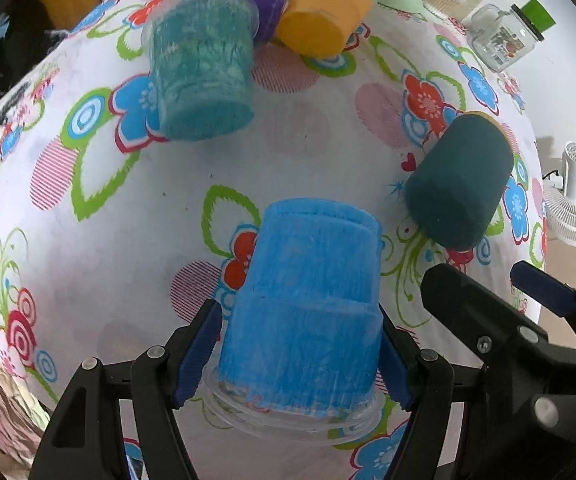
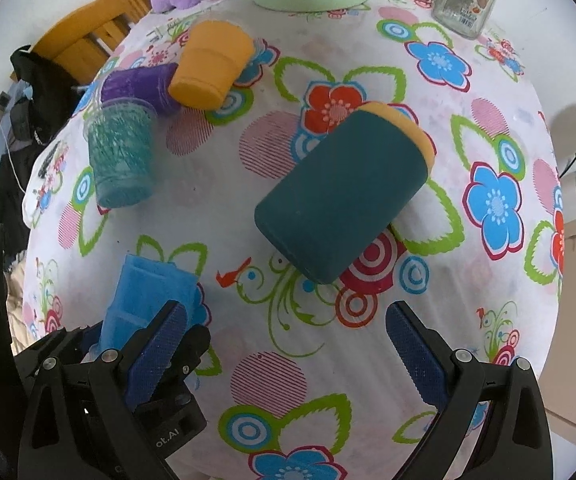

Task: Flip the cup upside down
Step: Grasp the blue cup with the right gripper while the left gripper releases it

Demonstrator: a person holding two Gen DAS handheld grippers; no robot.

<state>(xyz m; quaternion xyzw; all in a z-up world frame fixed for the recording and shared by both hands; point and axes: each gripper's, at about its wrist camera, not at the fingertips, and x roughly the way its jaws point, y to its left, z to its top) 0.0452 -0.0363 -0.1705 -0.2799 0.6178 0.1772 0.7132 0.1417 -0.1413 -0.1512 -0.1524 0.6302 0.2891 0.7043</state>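
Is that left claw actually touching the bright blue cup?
Touching. In the left wrist view, both fingers of the left gripper press against the blue cup sides, no gap showing.

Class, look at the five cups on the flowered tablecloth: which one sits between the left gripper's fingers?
The bright blue cup. It alone sits between the left gripper's fingers, clear rim nearest the camera. The teal, purple, orange and dark green cups lie apart, ungripped.

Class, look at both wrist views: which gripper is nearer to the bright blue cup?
Left. The left gripper has its fingers on both sides of the bright blue cup; the right gripper hangs open beside it, over the tablecloth.
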